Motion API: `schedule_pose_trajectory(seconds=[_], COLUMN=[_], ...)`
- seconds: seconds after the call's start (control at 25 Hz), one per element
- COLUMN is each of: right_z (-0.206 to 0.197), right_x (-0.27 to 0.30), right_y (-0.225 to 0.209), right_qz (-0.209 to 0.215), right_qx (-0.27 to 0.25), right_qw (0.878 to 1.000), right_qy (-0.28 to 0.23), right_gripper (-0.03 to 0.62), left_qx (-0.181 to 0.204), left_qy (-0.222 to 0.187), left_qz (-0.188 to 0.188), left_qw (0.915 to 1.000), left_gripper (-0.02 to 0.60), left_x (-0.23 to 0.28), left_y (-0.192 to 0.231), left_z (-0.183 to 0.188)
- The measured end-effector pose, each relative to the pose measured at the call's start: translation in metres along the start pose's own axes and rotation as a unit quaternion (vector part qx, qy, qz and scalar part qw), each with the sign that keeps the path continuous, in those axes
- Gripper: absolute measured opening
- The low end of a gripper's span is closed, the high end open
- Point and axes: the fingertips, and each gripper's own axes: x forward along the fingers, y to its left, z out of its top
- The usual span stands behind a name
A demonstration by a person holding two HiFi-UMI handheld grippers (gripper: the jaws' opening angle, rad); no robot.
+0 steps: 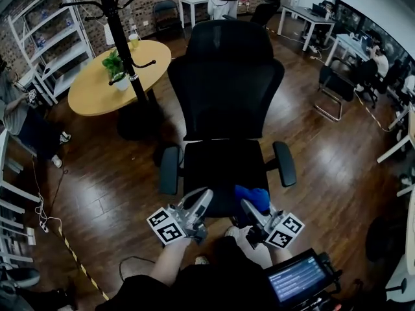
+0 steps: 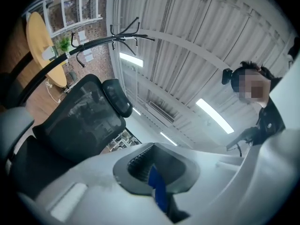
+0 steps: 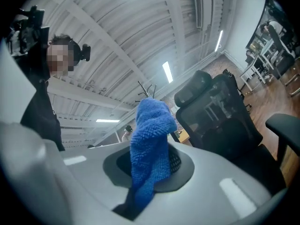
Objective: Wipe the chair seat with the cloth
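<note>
A black mesh office chair stands before me; its seat point(image 1: 224, 167) lies between two armrests. Both grippers hover over the seat's front edge, pointing up and forward. My right gripper point(image 1: 248, 206) is shut on a blue fluffy cloth point(image 1: 253, 197), which bunches up above the jaws point(image 3: 150, 144) in the right gripper view. My left gripper point(image 1: 202, 198) is off to the cloth's left, apart from it, jaws pressed together point(image 2: 154, 168). A thin blue strip shows in their seam; I cannot tell what it is. The chair's backrest point(image 2: 79, 121) fills the left gripper view's left side.
A round wooden table point(image 1: 91, 89) with a potted plant point(image 1: 117, 67) and a black coat stand point(image 1: 123, 37) are left of the chair. White shelving point(image 1: 45, 37) stands far left, desks and a cantilever chair point(image 1: 334, 89) to the right. A tablet screen point(image 1: 297, 277) sits at my lower right.
</note>
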Motion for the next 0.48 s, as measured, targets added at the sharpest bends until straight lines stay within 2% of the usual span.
schedule_pose_trajectory(seconds=[0.24,0.48], right_z=[-0.032,-0.013], right_x=[-0.019,-0.051], right_y=[0.062,0.096], right_qz=[-0.005,0.019], right_qx=[-0.004,-0.018], right_qw=[1.0,1.0], right_qy=[-0.002,-0.017], right_gripper=[0.044,0.044], left_qx=[-0.018,-0.004], left_qy=[-0.017,-0.037], left_qz=[0.015,0.033], left_qw=[0.9996,0.9988], left_gripper=[-0.008,-0.008], left_x=[-0.075,-0.095], left_y=[-0.029,-0.064], left_z=[-0.005,-0.007])
